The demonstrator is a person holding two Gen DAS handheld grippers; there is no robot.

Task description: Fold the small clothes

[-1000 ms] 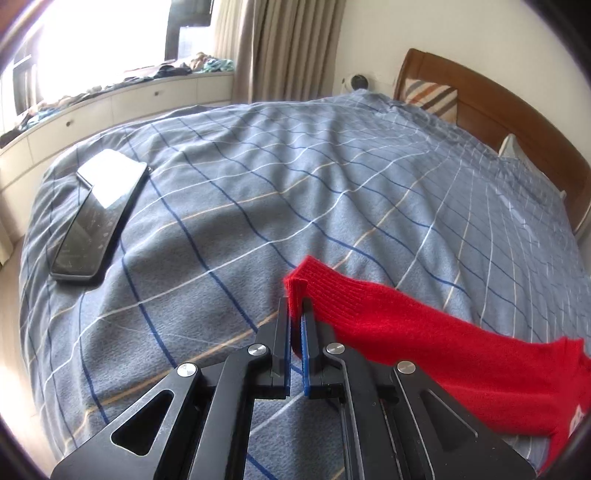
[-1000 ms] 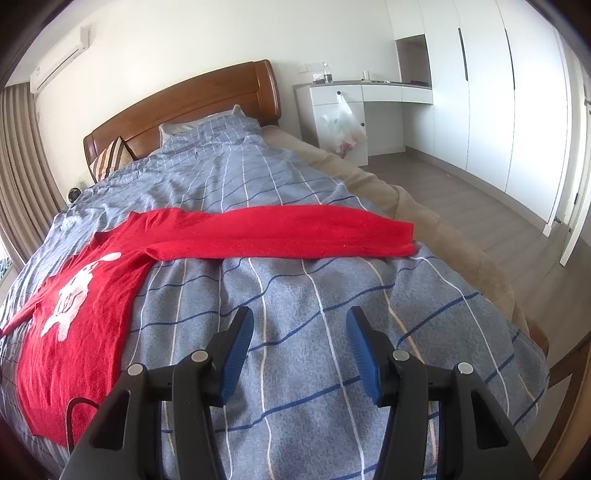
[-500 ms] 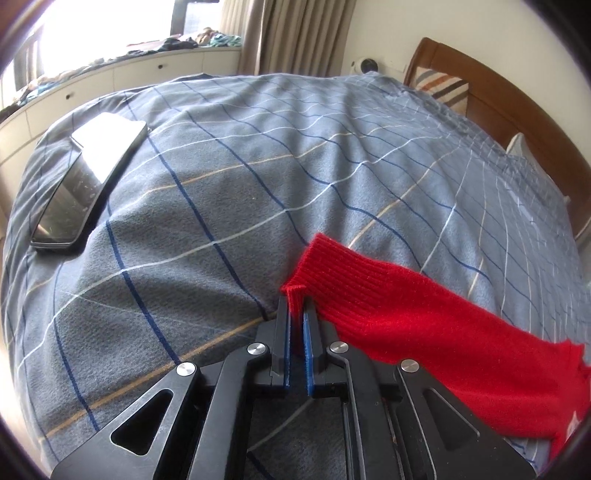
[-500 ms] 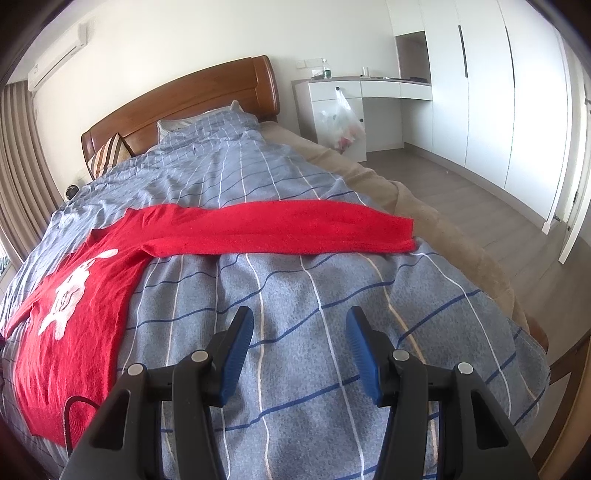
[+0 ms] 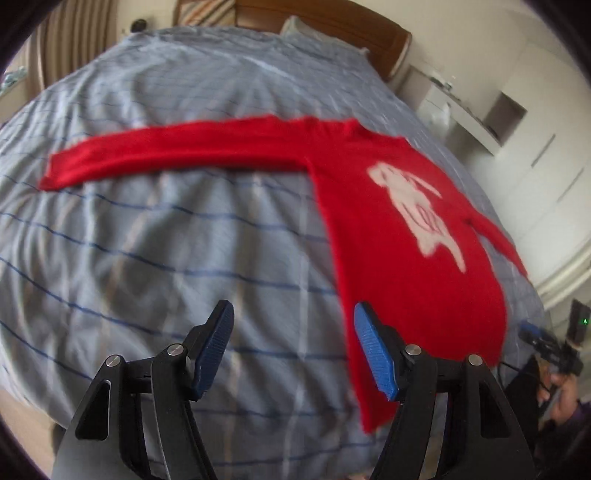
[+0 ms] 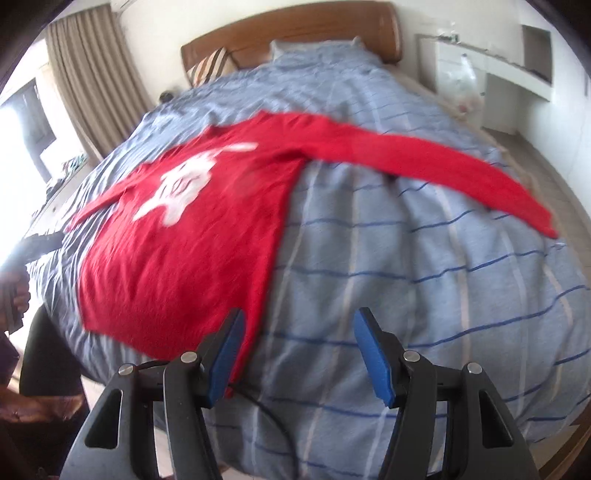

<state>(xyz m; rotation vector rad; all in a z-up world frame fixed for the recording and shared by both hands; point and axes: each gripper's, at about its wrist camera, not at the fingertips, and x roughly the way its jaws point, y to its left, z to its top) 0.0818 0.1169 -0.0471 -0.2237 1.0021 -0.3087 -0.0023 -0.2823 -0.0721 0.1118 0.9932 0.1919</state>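
A red long-sleeved sweater (image 5: 417,266) with a white figure on its chest lies flat on the bed, both sleeves spread out sideways. It also shows in the right wrist view (image 6: 192,236). My left gripper (image 5: 293,341) is open and empty, above the bedcover just left of the sweater's hem side edge. My right gripper (image 6: 297,354) is open and empty, just right of the sweater's other bottom corner; its left finger overlaps the red edge in view. Both views are blurred by motion.
The bed has a blue-grey checked cover (image 5: 147,258) and a wooden headboard (image 6: 295,26) with pillows. A white desk and cupboards (image 5: 517,122) stand beside the bed. A person's hand with a device (image 5: 554,354) shows at the foot of the bed.
My left gripper has let go of the sleeve cuff, opened, and swung to the sweater's hem. My right gripper has also swung toward the hem, staying open.
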